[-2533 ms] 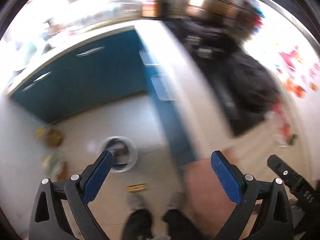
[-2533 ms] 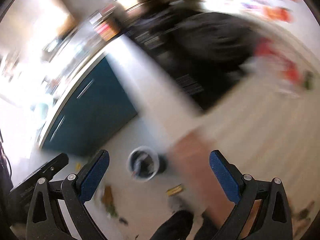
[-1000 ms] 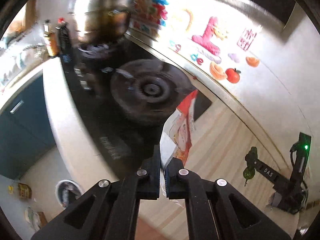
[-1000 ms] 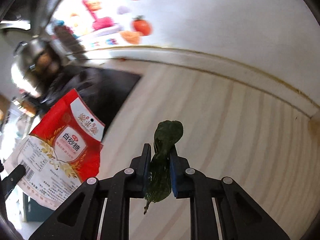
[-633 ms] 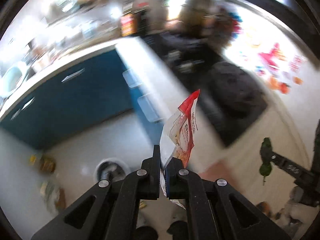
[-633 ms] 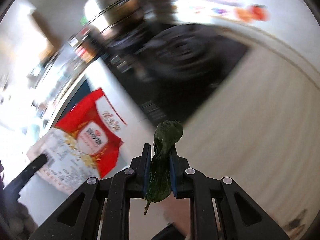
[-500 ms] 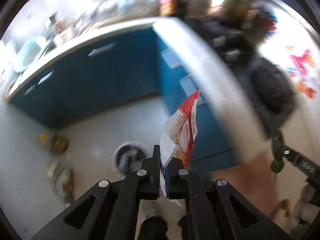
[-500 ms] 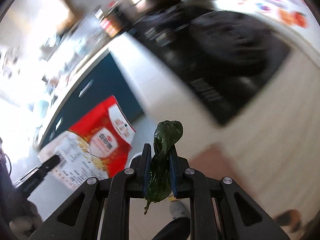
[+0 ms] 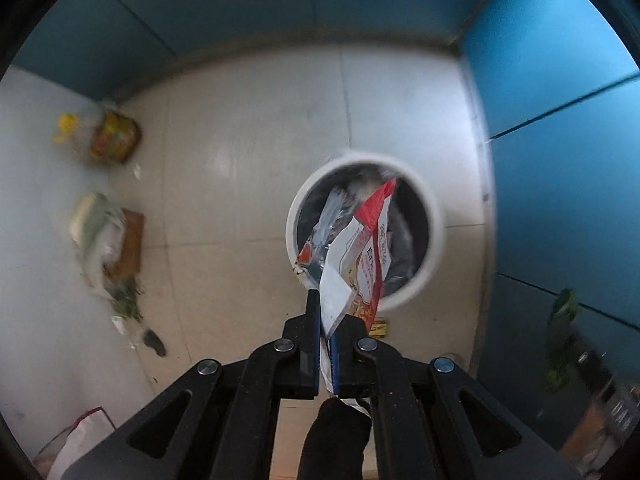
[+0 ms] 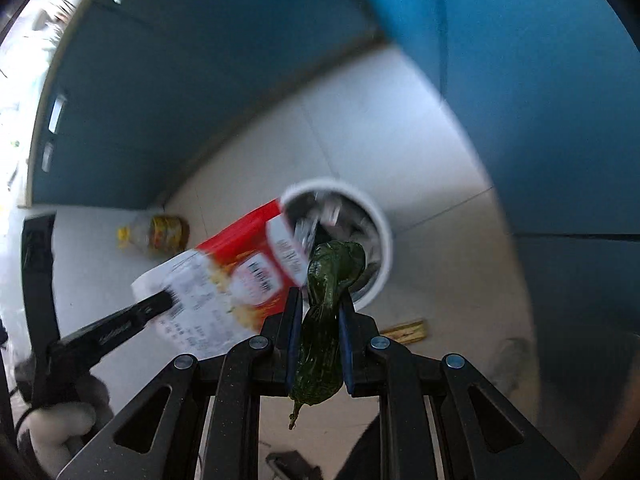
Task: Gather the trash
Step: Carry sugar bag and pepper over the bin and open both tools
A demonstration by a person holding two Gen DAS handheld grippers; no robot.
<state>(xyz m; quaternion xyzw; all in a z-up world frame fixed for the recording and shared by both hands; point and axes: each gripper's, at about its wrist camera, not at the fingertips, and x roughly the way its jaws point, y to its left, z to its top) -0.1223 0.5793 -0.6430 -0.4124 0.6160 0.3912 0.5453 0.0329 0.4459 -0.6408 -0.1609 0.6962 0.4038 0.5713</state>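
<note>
Trash fills the white bin (image 9: pixel 434 236) on the floor: crumpled wrappers lie inside. Left gripper (image 9: pixel 326 330) pinches a red-and-white bag (image 9: pixel 362 256) above the rim. Right gripper (image 10: pixel 318 320) clamps a green leaf (image 10: pixel 328 292) over it too.

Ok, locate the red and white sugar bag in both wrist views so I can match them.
Left wrist view: the sugar bag rises from the left hand-held gripper at centre, overlapping the white trash bin.
Right wrist view: the bag is left of centre, its red top against the bin rim.
Shared landmark: the white trash bin.
</note>
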